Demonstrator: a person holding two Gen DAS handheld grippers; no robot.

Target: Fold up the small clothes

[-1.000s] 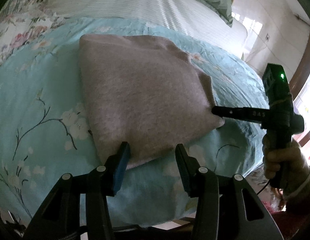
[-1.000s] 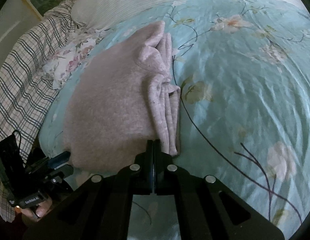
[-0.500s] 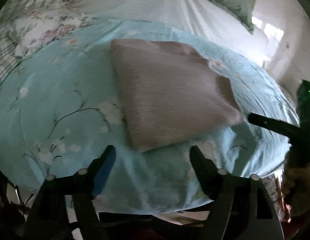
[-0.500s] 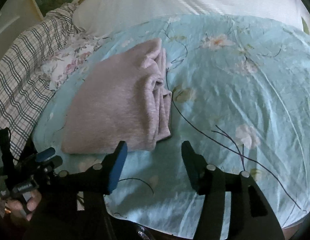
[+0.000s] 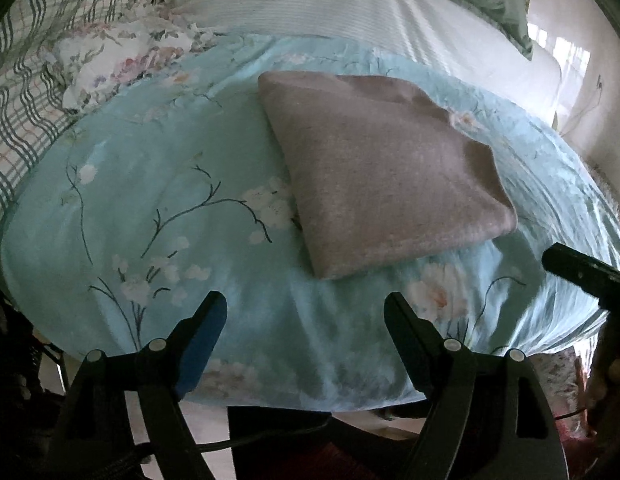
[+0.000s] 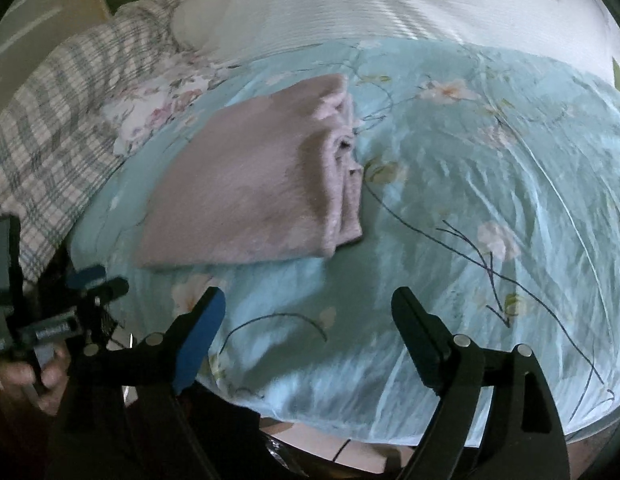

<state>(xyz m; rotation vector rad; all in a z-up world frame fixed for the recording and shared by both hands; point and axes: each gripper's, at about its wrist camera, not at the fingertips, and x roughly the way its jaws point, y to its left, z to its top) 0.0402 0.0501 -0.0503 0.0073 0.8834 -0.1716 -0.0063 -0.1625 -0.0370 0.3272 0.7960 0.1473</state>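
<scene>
A pinkish-grey garment point(image 5: 382, 176) lies folded in a thick rectangle on the turquoise floral bedspread point(image 5: 170, 200). In the right wrist view the garment point(image 6: 250, 196) shows its stacked folded edges on its right side. My left gripper point(image 5: 304, 304) is open just short of the garment's near corner, with nothing between its fingers. My right gripper point(image 6: 308, 296) hovers over the bedspread point(image 6: 490, 160) short of the garment; its jaws are opening and hold nothing. One finger of the right gripper point(image 5: 582, 272) pokes in at the right edge of the left wrist view.
A plaid blanket point(image 5: 22, 80) and a floral pillow point(image 5: 118, 56) lie at the left, white striped bedding point(image 5: 330, 4) behind. The bed's near edge runs just under both grippers, with floor below. A hand point(image 6: 30, 376) holds the left gripper's handle.
Both grippers have opened, let go of the garment's near edge and pulled back toward the bed's near edge. The garment stays folded on the bedspread.
</scene>
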